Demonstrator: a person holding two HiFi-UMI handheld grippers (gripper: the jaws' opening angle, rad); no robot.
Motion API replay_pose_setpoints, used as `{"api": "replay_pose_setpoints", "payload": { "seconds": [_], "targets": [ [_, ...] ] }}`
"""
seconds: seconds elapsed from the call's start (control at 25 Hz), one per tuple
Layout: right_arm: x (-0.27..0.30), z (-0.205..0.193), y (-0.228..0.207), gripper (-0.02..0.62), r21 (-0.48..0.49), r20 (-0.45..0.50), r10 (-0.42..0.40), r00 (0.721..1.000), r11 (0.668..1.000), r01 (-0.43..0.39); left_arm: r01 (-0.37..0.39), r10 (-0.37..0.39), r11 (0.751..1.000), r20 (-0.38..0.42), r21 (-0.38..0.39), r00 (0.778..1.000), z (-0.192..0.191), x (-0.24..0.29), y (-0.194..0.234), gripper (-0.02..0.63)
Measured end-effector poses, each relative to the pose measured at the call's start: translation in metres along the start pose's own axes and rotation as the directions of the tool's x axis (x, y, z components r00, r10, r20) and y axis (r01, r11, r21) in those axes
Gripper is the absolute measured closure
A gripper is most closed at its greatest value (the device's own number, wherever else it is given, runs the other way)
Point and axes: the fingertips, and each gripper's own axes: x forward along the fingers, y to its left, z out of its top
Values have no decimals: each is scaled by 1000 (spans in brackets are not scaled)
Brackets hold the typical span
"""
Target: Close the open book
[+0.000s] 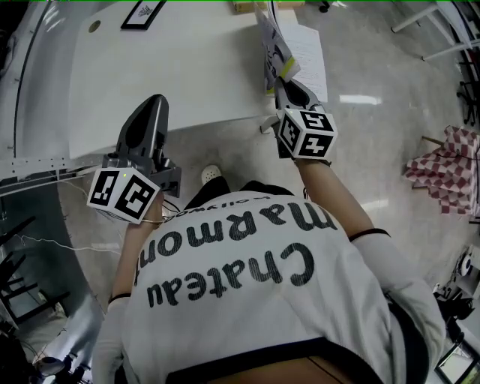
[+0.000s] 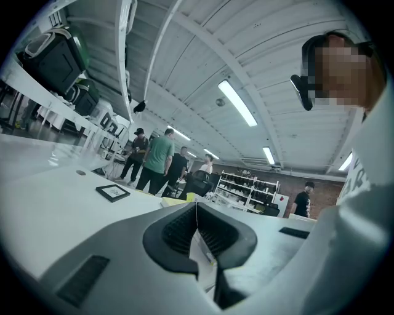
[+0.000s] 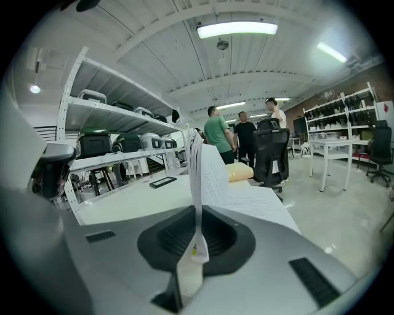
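— At the right edge of the surface (image 1: 172,67), our right gripper (image 1: 282,81) reaches in from the near side, tipped a little downward, with the forearm (image 1: 334,187) straight behind it. Its jaws are clamped low on a sheaf of pages (image 3: 196,166) of the open book (image 1: 306,52), by a small yellow sticker (image 3: 194,250).
— And our left gripper (image 1: 156,101)?
— It hangs level over the near edge, well left of the book, jaws pressed together with nothing in them.
— How do we see the book lying?
— One printed page rests flat along the right edge; whether it overhangs, we cannot tell. The pinched sheaf stands upright, thin white paper fanned slightly at the top.
— Room to move?
— Left of the upright pages we have a broad stretch of smooth white surface. A small black picture frame (image 1: 142,13) lies far off on it, and a yellow pad (image 3: 240,171) sits beyond the book. Right of the edge, the glossy pale floor (image 1: 375,135) lies below.
— The jaws themselves?
— Grey shells with ribbed black pads.
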Motion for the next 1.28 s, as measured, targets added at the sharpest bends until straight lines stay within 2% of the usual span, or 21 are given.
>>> {"api": "replay_pose_setpoints", "payload": {
  "seconds": [0.16, 0.76, 1.28],
  "targets": [
    [0, -1, -6, 548, -11, -10, -19, 1000, 1000, 19, 1, -1, 1000, -4, -3, 1000, -1, -1, 1, 581],
    [-4, -8, -24, 546, 49, -22, -70, 997, 996, 71, 8, -8, 1000, -16, -12, 1000, -5, -1, 3, 581],
    [-7, -19, -42, 546, 133, -41, -101, 994, 985, 106, 14, -15, 1000, -26, -13, 1000, -8, 6, 2, 581]
  ]
}}
